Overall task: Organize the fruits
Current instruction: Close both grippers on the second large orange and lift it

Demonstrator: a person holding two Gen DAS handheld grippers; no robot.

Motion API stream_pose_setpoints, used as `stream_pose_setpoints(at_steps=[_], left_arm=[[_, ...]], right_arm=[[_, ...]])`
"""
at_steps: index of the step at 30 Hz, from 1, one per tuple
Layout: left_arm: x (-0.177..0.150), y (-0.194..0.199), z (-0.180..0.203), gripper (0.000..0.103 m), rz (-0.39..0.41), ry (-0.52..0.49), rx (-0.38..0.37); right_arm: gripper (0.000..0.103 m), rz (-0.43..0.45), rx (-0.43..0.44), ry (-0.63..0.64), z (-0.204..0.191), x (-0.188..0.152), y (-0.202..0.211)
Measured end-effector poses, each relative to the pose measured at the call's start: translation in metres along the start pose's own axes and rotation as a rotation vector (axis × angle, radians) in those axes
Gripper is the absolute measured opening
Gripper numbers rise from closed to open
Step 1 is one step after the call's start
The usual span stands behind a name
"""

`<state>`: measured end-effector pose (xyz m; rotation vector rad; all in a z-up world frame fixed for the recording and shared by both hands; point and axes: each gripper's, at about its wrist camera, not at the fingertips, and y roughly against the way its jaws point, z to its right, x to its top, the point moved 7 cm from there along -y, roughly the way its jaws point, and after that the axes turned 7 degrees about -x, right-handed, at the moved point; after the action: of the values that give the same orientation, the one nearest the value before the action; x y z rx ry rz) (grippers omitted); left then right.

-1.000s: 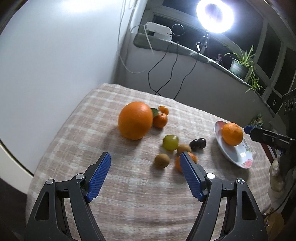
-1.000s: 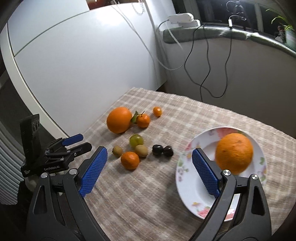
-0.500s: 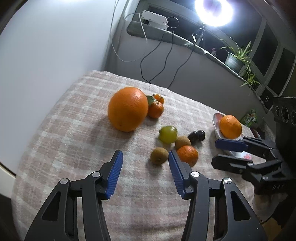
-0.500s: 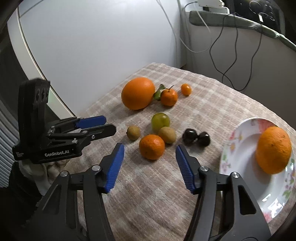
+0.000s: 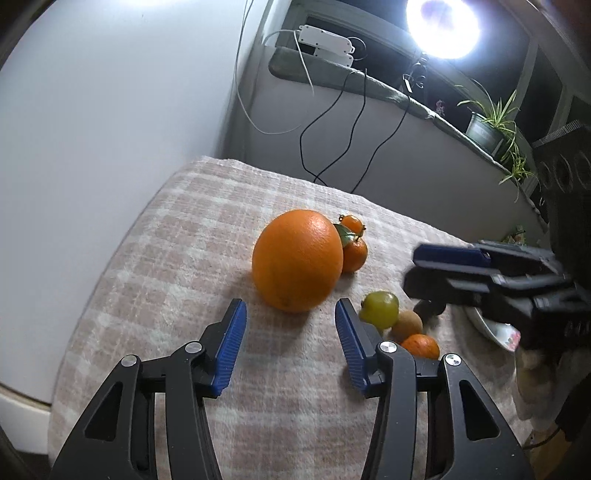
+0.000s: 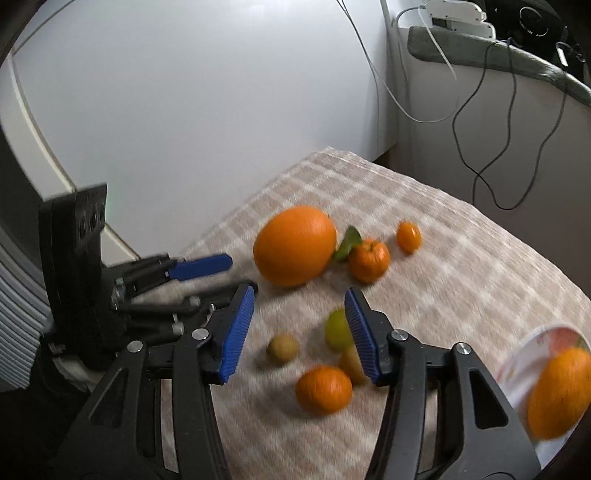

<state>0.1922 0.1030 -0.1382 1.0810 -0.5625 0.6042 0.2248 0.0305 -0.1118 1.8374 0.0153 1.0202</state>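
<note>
A big orange (image 5: 297,260) sits on the checked cloth, with a small leafy tangerine (image 5: 354,254) and a tiny kumquat (image 5: 351,223) behind it. My left gripper (image 5: 290,325) is open and empty, just short of the big orange. My right gripper (image 6: 300,314) is open and empty above a green fruit (image 6: 337,329), two kiwis (image 6: 282,349) and a tangerine (image 6: 323,388). A floral plate (image 6: 517,363) at the right holds another orange (image 6: 559,391). The big orange also shows in the right wrist view (image 6: 295,251).
The checked cloth (image 5: 166,266) covers a small table against a white wall. Cables (image 5: 332,122) hang behind the table, below a sill with a power strip (image 5: 325,46) and a potted plant (image 5: 487,122). A ring light (image 5: 441,27) glares above.
My left gripper moved forward and left toward the big orange. My right gripper swung left from the plate to above the small fruits, narrowing its jaws.
</note>
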Motion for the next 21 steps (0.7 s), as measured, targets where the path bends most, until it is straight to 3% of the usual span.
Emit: stream_pose_setpoints(at_steps=[7, 10, 15, 17, 19, 21], left_arm=[[0.003, -0.012, 0.000, 0.050, -0.016, -0.004, -0.021], [0.003, -0.015, 0.002, 0.065, -0.022, -0.014, -0.021], [0.006, -0.020, -0.002, 0.068, -0.032, -0.004, -0.011], [0.007, -0.021, -0.004, 0.068, -0.036, 0.002, -0.010], [0.009, -0.022, -0.005, 0.068, -0.038, -0.001, -0.010], [0.012, -0.025, -0.005, 0.068, -0.042, -0.005, -0.008]], right_arm=[[0.054, -0.052, 0.059, -0.021, 0.003, 0.025, -0.033], [0.054, -0.060, 0.072, -0.025, 0.003, 0.031, -0.041], [0.056, -0.084, 0.082, -0.032, 0.003, 0.041, -0.055], [0.074, -0.089, 0.071, -0.036, 0.005, 0.048, -0.060], [0.080, -0.087, 0.078, -0.033, 0.004, 0.054, -0.064], [0.080, -0.101, 0.088, -0.029, 0.004, 0.057, -0.069]])
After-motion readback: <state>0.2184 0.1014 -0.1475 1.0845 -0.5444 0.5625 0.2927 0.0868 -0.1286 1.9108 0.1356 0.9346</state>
